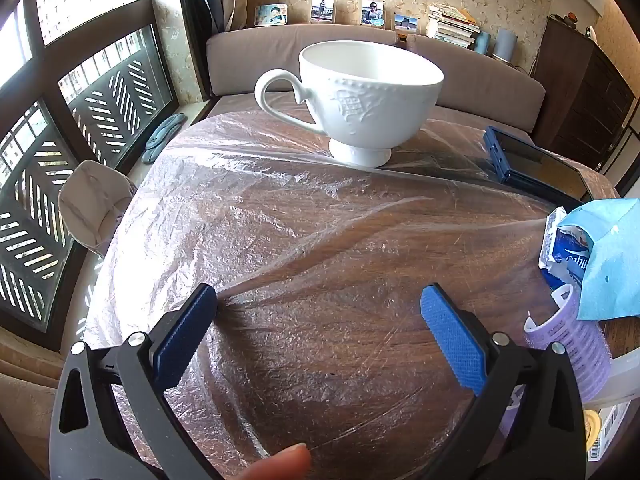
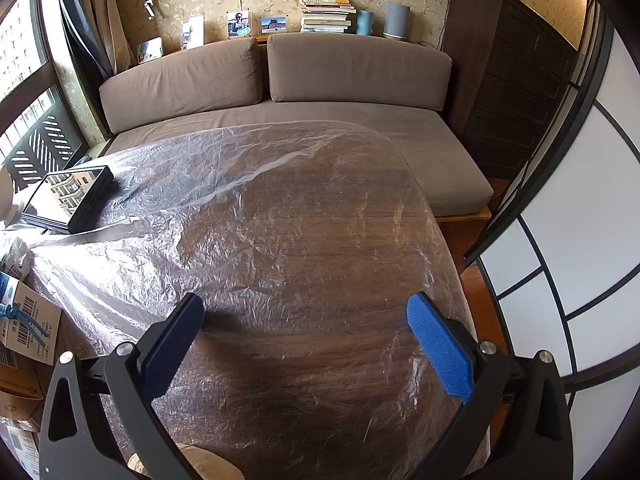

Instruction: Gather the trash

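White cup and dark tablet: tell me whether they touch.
Apart. The left wrist view shows the white cup standing on the plastic sheet, with a bare strip of sheet between its foot and the dark tablet.

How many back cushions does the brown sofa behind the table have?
2. In the right wrist view, the left cushion and the right cushion lean side by side against the wall ledge. None seems hidden.
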### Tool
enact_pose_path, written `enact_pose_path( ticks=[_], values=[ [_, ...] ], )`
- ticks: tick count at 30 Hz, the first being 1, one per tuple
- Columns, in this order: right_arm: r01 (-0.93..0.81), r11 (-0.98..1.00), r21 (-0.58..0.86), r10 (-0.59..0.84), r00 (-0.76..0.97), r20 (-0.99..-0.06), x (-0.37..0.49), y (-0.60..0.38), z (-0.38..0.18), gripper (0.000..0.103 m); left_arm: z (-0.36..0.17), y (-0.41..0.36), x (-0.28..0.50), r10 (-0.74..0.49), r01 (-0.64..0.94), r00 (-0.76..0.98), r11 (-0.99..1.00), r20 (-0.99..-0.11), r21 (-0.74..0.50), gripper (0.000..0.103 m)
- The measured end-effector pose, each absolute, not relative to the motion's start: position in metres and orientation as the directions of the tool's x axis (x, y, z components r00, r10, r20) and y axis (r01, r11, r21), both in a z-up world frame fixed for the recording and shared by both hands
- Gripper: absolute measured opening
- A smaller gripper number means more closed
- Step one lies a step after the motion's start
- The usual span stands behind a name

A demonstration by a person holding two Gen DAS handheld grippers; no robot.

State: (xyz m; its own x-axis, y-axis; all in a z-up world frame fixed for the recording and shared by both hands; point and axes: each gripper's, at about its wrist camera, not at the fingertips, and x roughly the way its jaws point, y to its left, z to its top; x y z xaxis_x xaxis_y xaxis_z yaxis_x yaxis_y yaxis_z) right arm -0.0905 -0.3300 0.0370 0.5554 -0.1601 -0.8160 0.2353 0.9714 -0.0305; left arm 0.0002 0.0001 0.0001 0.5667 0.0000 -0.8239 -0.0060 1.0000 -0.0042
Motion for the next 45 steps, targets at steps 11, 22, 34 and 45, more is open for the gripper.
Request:
enact_pose_path(
  ticks=[11, 22, 34, 45],
  values=[
    [0.235, 0.971, -0.044, -0.17, 0.548, -0.819, -0.0905, -0.3297, 0.0367, 0.099, 0.0, -0.0001, -0.0003, 0.002, -0.006, 0.568, 1.0, -0.823, -0.002, 0.102],
    [0.235, 0.971, -0.043, -0.169, 0.548, -0.819, -0.0902, -0.3297, 0.0368, 0.099, 0.0, -0.0001, 0.0, 0.002, -0.006, 0.568, 1.0, -0.823, -0.002, 0.102],
    [0.235, 0.971, -0.043, -0.169, 0.547, -0.82, -0.0901, -0.3298, 0.0366, 0.099, 0.0, -0.0001, -0.0001, 0.001, -0.006, 0.568, 1.0, -0.823, -0.002, 0.102],
    [0.236, 0.971, -0.043, -0.17, 0.547, -0.82, -0.09, -0.3296, 0.0366, 0.099, 0.0, -0.0001, 0.0, 0.002, -0.006, 0.568, 1.0, -0.823, -0.002, 0.102]
  ],
)
